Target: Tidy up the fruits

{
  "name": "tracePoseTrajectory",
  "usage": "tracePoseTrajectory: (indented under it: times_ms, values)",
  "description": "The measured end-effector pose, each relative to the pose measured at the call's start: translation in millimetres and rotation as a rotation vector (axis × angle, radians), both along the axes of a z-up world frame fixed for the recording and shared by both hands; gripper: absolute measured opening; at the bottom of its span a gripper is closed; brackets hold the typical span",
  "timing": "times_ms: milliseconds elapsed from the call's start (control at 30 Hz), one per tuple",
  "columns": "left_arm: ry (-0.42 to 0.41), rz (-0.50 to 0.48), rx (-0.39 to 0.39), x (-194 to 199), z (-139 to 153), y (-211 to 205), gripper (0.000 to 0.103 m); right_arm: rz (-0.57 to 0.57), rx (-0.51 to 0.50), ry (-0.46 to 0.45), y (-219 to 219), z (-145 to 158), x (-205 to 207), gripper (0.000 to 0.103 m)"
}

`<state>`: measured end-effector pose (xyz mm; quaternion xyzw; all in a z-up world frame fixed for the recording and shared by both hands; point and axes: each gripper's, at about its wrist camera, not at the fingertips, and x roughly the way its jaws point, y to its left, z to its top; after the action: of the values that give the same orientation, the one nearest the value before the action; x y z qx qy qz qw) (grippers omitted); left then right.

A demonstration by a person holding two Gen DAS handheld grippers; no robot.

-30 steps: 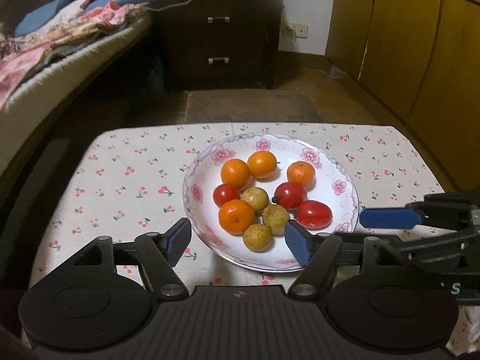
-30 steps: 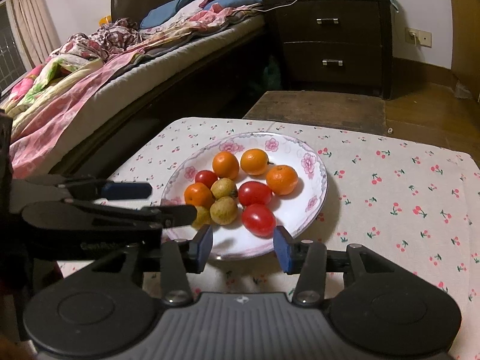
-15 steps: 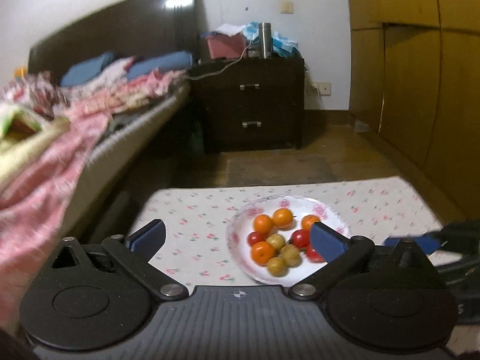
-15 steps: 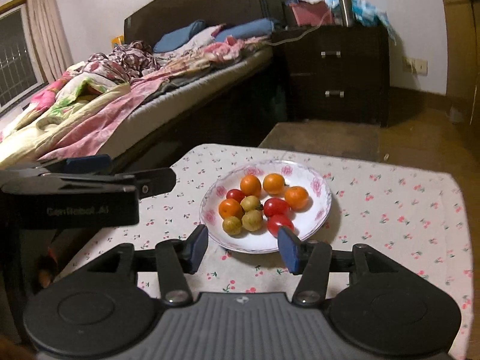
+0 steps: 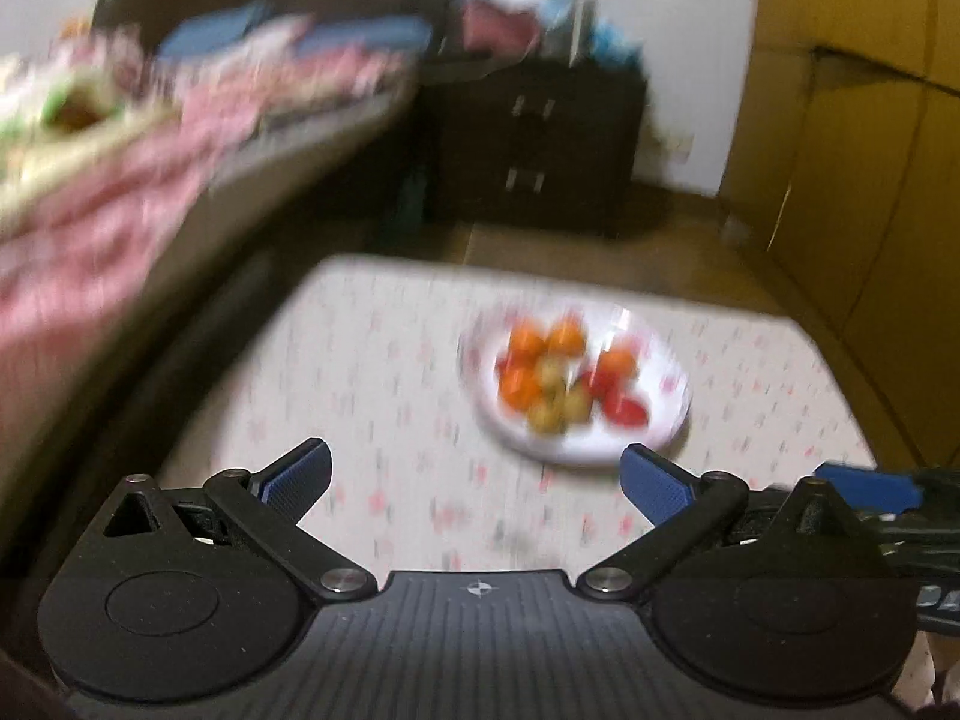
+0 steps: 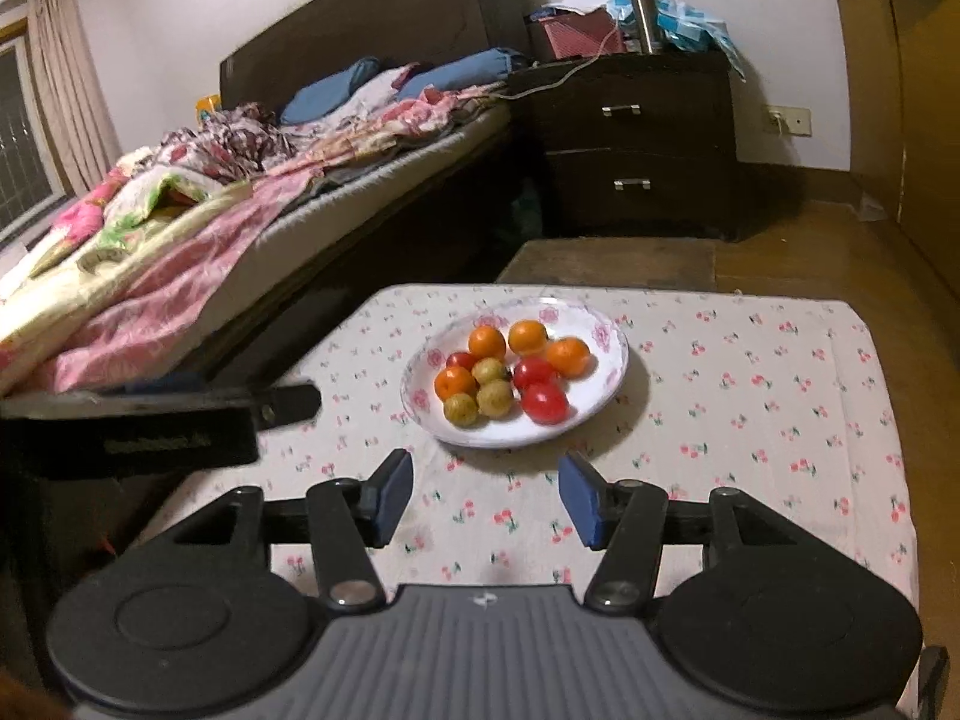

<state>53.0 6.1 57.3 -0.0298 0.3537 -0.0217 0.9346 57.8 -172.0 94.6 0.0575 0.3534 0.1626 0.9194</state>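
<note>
Fruits (image 6: 501, 372), orange, red and yellow-green, all piled on white floral-rimmed plate (image 6: 609, 375), frame centre | we judge sorting done | left gripper (image 5: 474, 480) wide open, empty | right gripper (image 6: 486, 495) part-open, empty

A dark nightstand (image 6: 636, 147) stands beside the bed (image 6: 198, 228), on wooden floor (image 6: 810, 252).

A home bedroom is being shown: an unmade bed (image 6: 240, 222) with pillows (image 6: 336, 96), a dark nightstand (image 6: 636, 144), and wooden wardrobes (image 5: 870, 168) are being seen beyond the table (image 6: 750, 372).
</note>
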Motion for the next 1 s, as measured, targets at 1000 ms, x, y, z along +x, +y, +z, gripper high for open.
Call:
tracePoseTrajectory:
  times_ms: [1000]
  values:
    - [0.175,0.053,-0.003,-25,-35,-7,0.103,-0.043,-0.077,0.112,8,-33,-18,0.06]
